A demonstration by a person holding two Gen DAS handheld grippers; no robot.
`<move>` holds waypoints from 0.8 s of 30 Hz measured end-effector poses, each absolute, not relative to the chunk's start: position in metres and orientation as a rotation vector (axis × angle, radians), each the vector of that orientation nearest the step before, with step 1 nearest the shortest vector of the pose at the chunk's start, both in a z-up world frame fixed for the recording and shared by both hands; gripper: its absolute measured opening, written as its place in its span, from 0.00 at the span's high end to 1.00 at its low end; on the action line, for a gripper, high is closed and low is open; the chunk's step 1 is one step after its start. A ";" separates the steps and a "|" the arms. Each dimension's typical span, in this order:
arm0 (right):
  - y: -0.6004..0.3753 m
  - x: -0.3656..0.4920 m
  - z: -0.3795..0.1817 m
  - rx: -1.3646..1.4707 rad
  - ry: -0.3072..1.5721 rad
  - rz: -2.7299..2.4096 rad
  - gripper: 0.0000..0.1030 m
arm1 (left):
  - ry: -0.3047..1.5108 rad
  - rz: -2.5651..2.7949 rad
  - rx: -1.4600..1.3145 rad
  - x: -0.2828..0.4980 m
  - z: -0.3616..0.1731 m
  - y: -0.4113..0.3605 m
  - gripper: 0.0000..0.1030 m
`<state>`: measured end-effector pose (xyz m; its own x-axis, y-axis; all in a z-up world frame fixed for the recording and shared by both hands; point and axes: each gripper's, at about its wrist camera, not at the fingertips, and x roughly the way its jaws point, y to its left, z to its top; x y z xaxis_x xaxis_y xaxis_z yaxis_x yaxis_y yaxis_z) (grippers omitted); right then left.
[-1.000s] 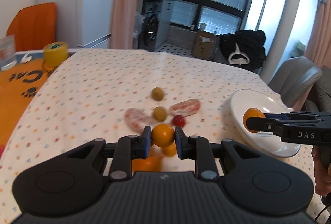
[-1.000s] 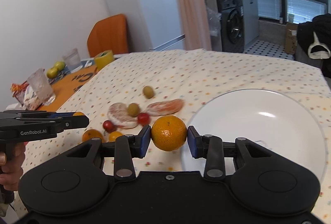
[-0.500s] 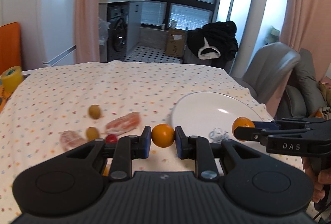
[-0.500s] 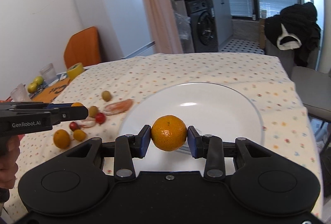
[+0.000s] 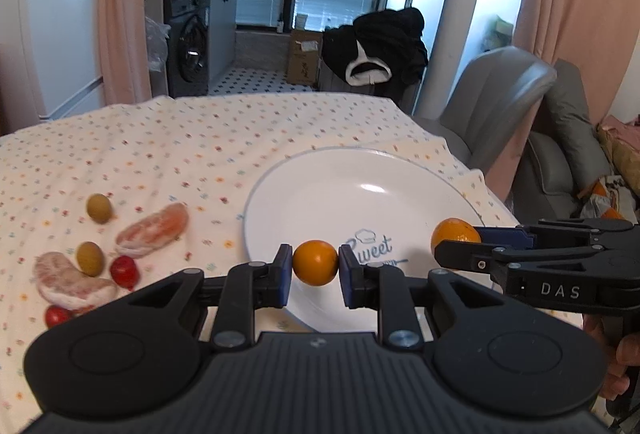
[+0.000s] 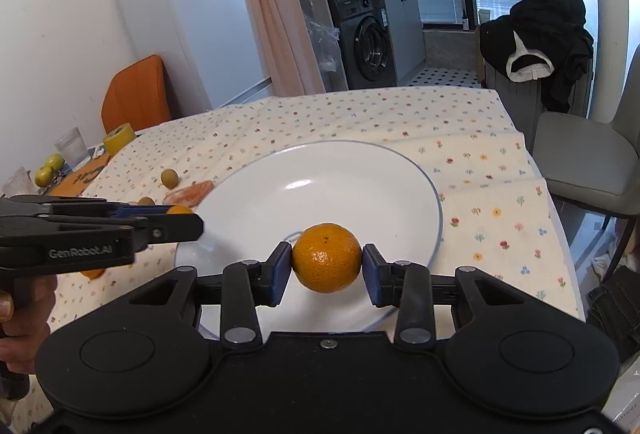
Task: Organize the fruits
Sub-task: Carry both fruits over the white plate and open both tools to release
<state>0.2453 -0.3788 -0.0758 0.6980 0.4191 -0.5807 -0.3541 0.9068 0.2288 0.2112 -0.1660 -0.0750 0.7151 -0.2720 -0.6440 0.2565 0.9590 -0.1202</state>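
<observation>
My left gripper (image 5: pixel 315 266) is shut on a small smooth orange fruit (image 5: pixel 315 262), held over the near rim of the white plate (image 5: pixel 320 189). My right gripper (image 6: pixel 326 262) is shut on a larger mandarin (image 6: pixel 326 258) above the plate (image 6: pixel 360 173). In the left wrist view the right gripper (image 5: pixel 456 248) comes in from the right with its mandarin (image 5: pixel 456 232) over the plate's right side. In the right wrist view the left gripper (image 6: pixel 182 215) enters from the left at the plate's edge.
On the flowered tablecloth left of the plate lie peeled citrus segments (image 5: pixel 154 230), two green olives-like fruits (image 5: pixel 99 207), and red cherry tomatoes (image 5: pixel 124 270). A grey chair (image 5: pixel 492 101) stands beyond the table's right edge. A glass (image 6: pixel 72 149) and yellow tape roll (image 6: pixel 118 137) sit far left.
Both grippers have swung right from the scattered fruit toward the plate, each keeping its fruit. Both fruits now hang over the plate.
</observation>
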 end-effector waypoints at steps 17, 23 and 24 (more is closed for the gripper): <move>-0.366 0.251 -0.090 0.054 0.710 0.428 0.63 | 0.788 -0.292 -0.005 0.226 -0.099 -0.181 0.77; -0.368 0.247 -0.086 0.060 0.692 0.418 0.59 | 0.772 -0.281 -0.012 0.218 -0.090 -0.176 0.74; -0.368 0.246 -0.085 0.059 0.689 0.415 0.59 | 0.768 -0.281 -0.015 0.216 -0.088 -0.174 0.74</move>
<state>0.2461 -0.3679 -0.0848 0.6937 0.3904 -0.6052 -0.3521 0.9169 0.1879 0.2163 -0.1743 -0.0875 0.6837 -0.2558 -0.6834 0.2448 0.9627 -0.1154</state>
